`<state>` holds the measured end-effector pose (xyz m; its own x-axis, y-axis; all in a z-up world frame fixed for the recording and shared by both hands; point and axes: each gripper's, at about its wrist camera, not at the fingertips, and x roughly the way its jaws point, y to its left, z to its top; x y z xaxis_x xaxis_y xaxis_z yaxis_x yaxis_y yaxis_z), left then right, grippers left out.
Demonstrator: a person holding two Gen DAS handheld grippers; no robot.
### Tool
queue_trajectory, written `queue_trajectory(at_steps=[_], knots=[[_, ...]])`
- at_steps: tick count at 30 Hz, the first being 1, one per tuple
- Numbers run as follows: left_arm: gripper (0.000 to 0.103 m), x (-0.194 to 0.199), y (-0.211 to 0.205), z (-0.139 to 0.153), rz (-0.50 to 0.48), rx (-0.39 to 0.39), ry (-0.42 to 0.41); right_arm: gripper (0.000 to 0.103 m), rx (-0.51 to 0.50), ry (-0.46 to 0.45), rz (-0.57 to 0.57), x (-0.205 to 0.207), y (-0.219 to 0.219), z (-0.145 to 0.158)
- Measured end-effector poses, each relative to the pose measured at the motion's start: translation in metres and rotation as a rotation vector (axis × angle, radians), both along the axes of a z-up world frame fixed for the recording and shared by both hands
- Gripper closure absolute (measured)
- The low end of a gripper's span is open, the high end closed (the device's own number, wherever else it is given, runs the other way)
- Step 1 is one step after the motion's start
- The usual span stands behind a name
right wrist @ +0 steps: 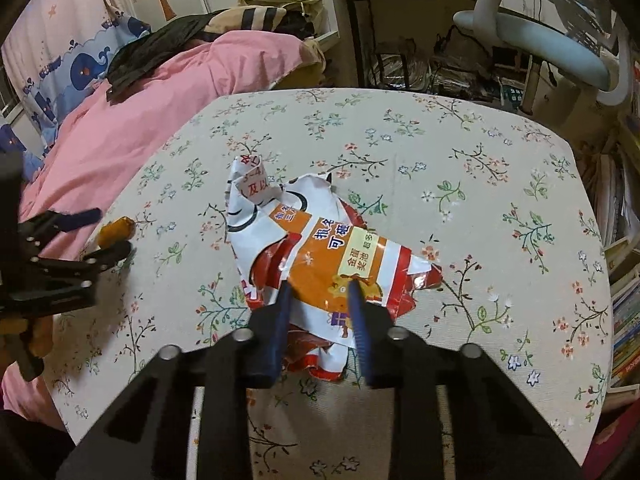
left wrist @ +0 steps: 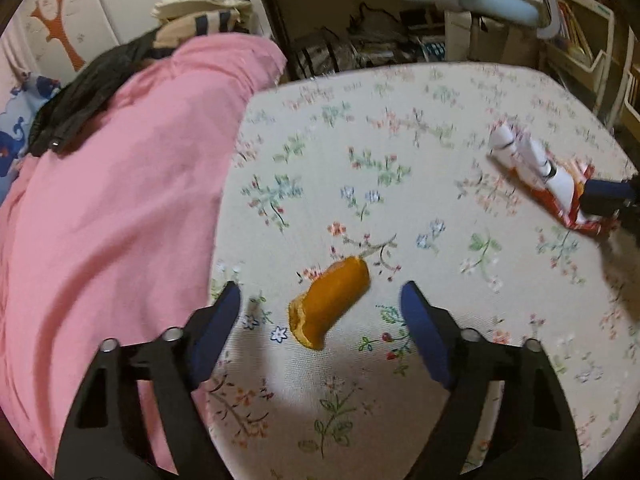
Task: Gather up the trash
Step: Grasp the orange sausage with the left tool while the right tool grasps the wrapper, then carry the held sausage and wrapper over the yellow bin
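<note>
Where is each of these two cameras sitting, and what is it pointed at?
Left wrist: on the left gripper, looking down along its open blue fingers at the orange peel on the floral table; the right gripper's tip shows at the far right.
Right wrist: on the right gripper, looking down at the wrapper it pinches; the left gripper shows at left.
Shared: table, peel, wrapper, pink blanket.

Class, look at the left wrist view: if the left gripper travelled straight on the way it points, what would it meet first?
Most likely the curved orange peel piece on the floral tablecloth, lying between the open left gripper fingers; depth is uncertain.
</note>
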<state>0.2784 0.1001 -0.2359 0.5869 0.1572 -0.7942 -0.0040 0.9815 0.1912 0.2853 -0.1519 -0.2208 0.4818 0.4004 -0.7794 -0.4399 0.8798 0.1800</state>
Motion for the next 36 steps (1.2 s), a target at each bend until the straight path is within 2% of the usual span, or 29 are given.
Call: queue_trajectory(at_steps=[1,2,3,5,6,11,12,13,14,15,16,18,20,23,24,25,26,28,29,36], knots=[[0.029,0.001,0.002,-0.002,-0.003,-0.011,0.002,0.085,-0.001,-0.003,0.003,-0.001,0.001,0.0],[0.036,0.001,0.003,-0.002,-0.009,-0.031,-0.001,0.093,0.001,-0.003,0.008,-0.001,0.002,0.0],[0.049,0.002,0.005,-0.001,-0.025,-0.072,0.008,0.101,0.001,-0.003,0.014,-0.002,0.004,0.001],[0.07,0.002,0.005,0.0,-0.042,-0.118,0.025,0.102,0.004,-0.006,0.023,-0.004,0.007,0.003],[0.084,0.002,0.004,0.0,-0.043,-0.119,0.032,0.103,0.01,-0.005,0.028,-0.004,0.007,0.004],[0.086,-0.006,0.012,0.004,-0.033,-0.218,0.041,0.102,0.051,-0.018,0.046,-0.008,0.007,0.015],[0.086,-0.008,0.013,0.005,-0.029,-0.23,0.04,0.093,0.051,-0.041,0.037,-0.009,0.006,0.018],[0.086,-0.01,0.012,0.006,-0.024,-0.236,0.036,0.079,0.043,-0.054,0.041,-0.008,0.007,0.018],[0.086,-0.012,0.013,0.008,-0.021,-0.247,0.033,0.035,0.033,-0.066,0.039,-0.007,0.008,0.019],[0.086,-0.013,0.012,0.009,-0.018,-0.254,0.031,0.009,0.021,-0.091,0.024,-0.007,0.008,0.02],[0.086,-0.015,0.01,0.01,-0.017,-0.257,0.03,0.009,-0.001,-0.122,0.014,-0.006,0.01,0.02],[0.086,-0.016,0.006,0.013,-0.013,-0.264,0.025,0.009,-0.03,-0.118,0.041,0.001,0.02,0.019],[0.086,-0.017,-0.001,0.015,-0.02,-0.26,0.022,0.009,-0.092,-0.153,0.044,0.009,0.031,0.016],[0.086,-0.02,-0.009,0.021,-0.038,-0.251,0.012,0.01,-0.147,-0.104,0.069,0.023,0.042,0.0],[0.086,-0.021,-0.012,0.023,-0.043,-0.244,0.007,0.019,-0.148,-0.078,0.08,0.026,0.044,-0.008],[0.086,-0.022,-0.014,0.025,-0.049,-0.239,0.002,0.021,-0.134,-0.064,0.086,0.027,0.042,-0.011],[0.086,-0.024,-0.016,0.027,-0.052,-0.236,-0.002,0.036,-0.115,-0.068,0.084,0.027,0.038,-0.008],[0.086,-0.026,-0.019,0.031,-0.052,-0.23,-0.018,0.051,-0.065,-0.049,0.084,0.029,0.029,-0.003],[0.086,-0.027,-0.021,0.035,-0.055,-0.232,-0.026,0.063,-0.04,-0.038,0.077,0.029,0.024,-0.003],[0.086,-0.046,-0.043,0.062,-0.067,-0.182,-0.092,0.068,0.092,-0.027,0.062,0.005,0.009,0.023]])
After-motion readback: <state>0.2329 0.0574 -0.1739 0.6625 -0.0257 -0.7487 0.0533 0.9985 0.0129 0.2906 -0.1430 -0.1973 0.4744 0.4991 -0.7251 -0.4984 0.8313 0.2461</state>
